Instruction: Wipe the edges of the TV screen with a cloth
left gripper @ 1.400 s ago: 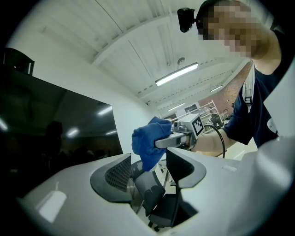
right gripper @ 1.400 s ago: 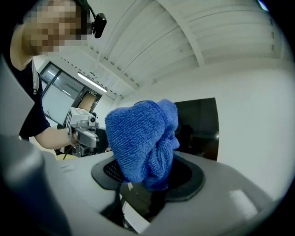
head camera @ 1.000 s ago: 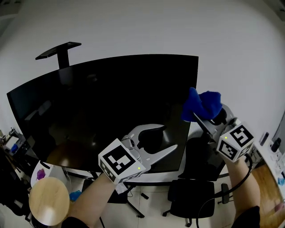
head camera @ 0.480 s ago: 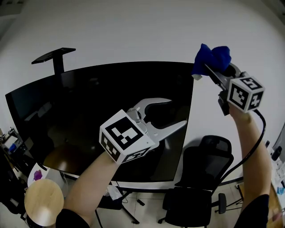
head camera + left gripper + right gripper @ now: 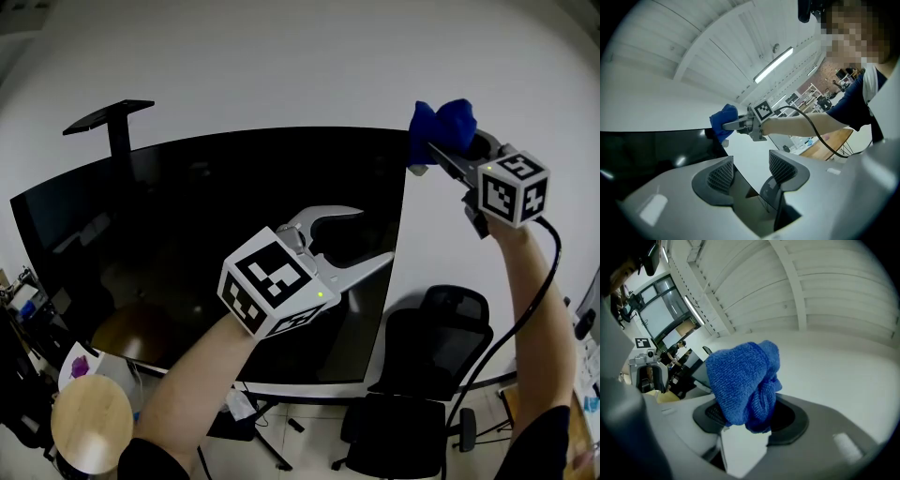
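Both hands have gone up since a second ago. Back then the cloth was lower down, by the right side of the TV, and now it is up at the top right corner.

The right tongs pinch the blue cloth tight. The cloth is bunched into a soft lump and sticks out past the tips. It sits right at the top right corner of the TV screen. Whether it presses on the corner cannot be told. The right arm reaches up high in front of the white wall.

The left tongs are spread apart with nothing between them. They point about level, in front of the lower right part of the dark screen. They do not pinch the TV. Looking along them, the right edge of the screen shows in the gap between the two pads.

The big TV is black and switched off. A black chair stands below its right end. A round wooden top shows at the bottom left.
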A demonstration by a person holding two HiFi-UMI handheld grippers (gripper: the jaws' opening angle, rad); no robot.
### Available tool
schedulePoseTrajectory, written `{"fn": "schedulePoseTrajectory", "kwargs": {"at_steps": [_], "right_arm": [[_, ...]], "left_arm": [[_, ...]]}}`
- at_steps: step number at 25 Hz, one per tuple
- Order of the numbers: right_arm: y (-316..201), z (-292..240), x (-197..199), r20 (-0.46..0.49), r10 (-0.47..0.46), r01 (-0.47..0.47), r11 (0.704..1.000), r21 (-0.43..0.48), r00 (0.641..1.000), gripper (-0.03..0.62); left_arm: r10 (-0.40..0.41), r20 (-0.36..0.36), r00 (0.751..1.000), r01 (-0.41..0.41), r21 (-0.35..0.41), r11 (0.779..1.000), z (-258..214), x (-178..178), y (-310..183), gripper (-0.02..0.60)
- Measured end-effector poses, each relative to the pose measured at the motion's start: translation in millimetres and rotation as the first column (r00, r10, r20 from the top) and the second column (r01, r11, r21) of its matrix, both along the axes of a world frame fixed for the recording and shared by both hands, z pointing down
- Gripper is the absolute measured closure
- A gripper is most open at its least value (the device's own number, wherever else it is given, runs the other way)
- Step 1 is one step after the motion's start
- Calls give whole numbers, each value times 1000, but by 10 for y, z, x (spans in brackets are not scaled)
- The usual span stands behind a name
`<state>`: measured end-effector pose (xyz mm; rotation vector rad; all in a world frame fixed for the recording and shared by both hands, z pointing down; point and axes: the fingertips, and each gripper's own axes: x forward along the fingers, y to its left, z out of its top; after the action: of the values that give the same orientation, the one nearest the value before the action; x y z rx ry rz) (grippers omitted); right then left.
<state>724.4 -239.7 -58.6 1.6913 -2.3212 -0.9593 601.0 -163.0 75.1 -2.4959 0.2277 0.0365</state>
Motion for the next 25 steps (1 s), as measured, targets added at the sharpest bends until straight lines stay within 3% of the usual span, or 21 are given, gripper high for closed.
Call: {"fn": "schedulePoseTrajectory", "kwargs": {"at_steps": [4, 14, 25], "right_arm": [[-40, 110, -118, -10, -36, 36, 999, -28, 999, 370], [-117, 342, -157, 71, -74, 78, 995, -65, 995, 376], [-135, 1194, -147, 68, -54, 64, 986, -152, 996, 378]], "left_arm": [[10, 4, 1000, -10, -3, 1000, 32, 60, 35, 359], [0, 2, 1000, 0, -36, 999, 171, -11, -11, 359], [1, 19, 1000, 1, -117, 993, 675, 15, -92, 359]]}}
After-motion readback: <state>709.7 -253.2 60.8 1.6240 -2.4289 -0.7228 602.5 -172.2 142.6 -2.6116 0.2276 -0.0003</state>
